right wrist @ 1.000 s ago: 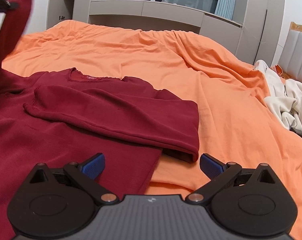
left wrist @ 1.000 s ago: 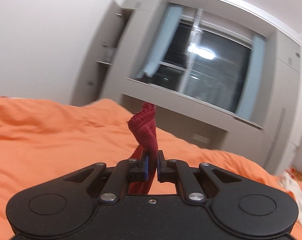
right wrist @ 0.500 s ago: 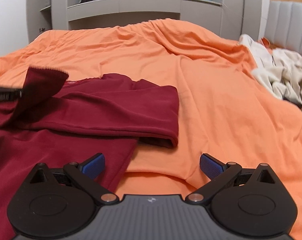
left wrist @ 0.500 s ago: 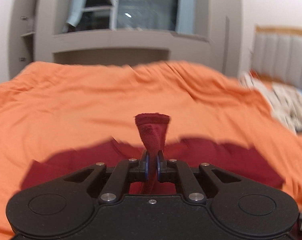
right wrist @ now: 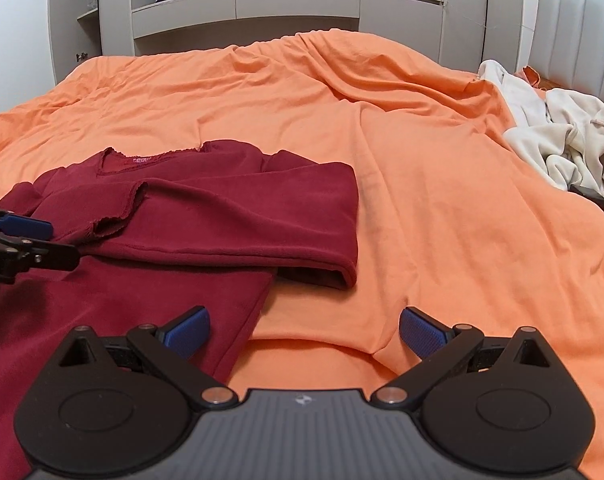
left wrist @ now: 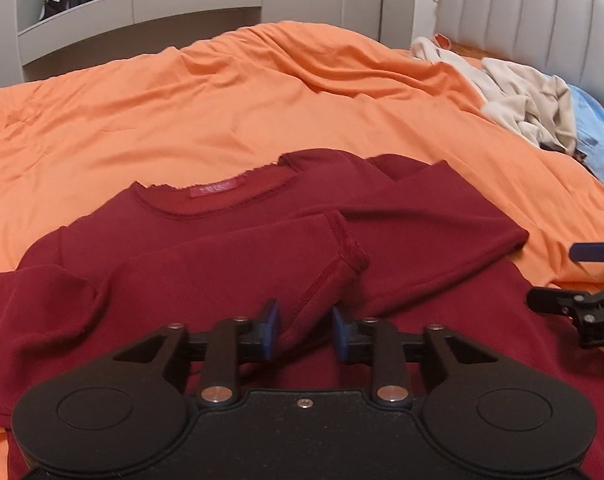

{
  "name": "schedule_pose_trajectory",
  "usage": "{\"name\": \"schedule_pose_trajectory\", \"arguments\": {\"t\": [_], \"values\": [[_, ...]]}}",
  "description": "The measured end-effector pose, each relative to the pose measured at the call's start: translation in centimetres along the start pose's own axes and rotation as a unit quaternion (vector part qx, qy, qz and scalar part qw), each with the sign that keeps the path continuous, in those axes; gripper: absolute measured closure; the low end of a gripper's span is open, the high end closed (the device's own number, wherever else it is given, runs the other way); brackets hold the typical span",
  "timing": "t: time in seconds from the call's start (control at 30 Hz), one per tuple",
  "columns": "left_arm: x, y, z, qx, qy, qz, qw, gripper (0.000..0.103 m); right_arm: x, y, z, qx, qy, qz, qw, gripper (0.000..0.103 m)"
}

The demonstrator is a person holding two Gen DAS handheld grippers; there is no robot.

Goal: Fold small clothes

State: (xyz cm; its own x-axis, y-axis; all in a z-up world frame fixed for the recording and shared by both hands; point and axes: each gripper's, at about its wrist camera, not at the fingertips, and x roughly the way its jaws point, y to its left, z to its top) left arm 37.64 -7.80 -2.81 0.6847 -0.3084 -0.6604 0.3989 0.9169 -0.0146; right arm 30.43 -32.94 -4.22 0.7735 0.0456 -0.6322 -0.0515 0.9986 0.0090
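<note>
Both sleeves of the shirt (left wrist: 229,248) lie folded across its chest on the bed (left wrist: 181,112). The left hand-held gripper (left wrist: 305,330) has just been opening, the cuff loose between its jaws; the right hand-held gripper (right wrist: 304,330) is spread, empty. Body folds remain.

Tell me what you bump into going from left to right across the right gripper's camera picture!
Left gripper's black and blue tip → dark red long-sleeved shirt with its sleeves folded in → wrinkled orange bedspread → crumpled cream-coloured clothes pile.
</note>
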Motion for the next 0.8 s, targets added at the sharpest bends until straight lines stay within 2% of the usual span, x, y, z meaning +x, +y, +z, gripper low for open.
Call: {"name": "schedule_pose_trajectory", "arguments": {"t": [0.07,0.13,0.2,0.27,0.33,0.5,0.63,0.73,0.8], "values": [[0.0,-0.1,0.0,0.000,0.008,-0.012,0.9999,0.037,0.0,0.1,0.0,-0.003,0.002,0.001,1.000,0.000],[-0.4,-0.2,0.0,-0.003,0.012,-0.020,0.9997,0.028,0.0,0.2,0.0,-0.006,0.002,0.001,1.000,0.000],[-0.8,0.0,0.1,-0.007,0.016,-0.025,0.9995,0.025,0.0,0.3,0.0,-0.008,0.002,0.001,1.000,0.000],[-1.5,0.6,0.3,-0.023,0.012,-0.026,0.9993,0.013,0.0,0.4,0.0,-0.011,0.001,0.001,1.000,0.000],[-2.6,1.7,0.6,-0.049,0.000,-0.024,0.9985,0.007,-0.1,0.5,0.0,-0.015,0.000,0.001,1.000,0.000],[-5.8,4.9,0.4,-0.106,-0.027,-0.011,0.9939,0.002,-0.6,1.1,-0.1,-0.028,-0.004,0.004,1.000,0.000],[-8.8,7.9,-0.7,-0.138,-0.039,0.036,0.9890,0.001,-1.7,1.7,-0.4,-0.037,-0.010,0.007,0.999,0.000],[-10.8,10.1,-1.3,-0.183,-0.039,0.074,0.9796,0.001,-2.8,2.1,-0.7,-0.041,-0.018,0.015,0.999,0.000],[-12.0,11.5,-1.7,-0.214,-0.046,0.080,0.9725,0.001,-3.3,2.3,-1.0,-0.041,-0.020,0.016,0.999,0.000]]}}
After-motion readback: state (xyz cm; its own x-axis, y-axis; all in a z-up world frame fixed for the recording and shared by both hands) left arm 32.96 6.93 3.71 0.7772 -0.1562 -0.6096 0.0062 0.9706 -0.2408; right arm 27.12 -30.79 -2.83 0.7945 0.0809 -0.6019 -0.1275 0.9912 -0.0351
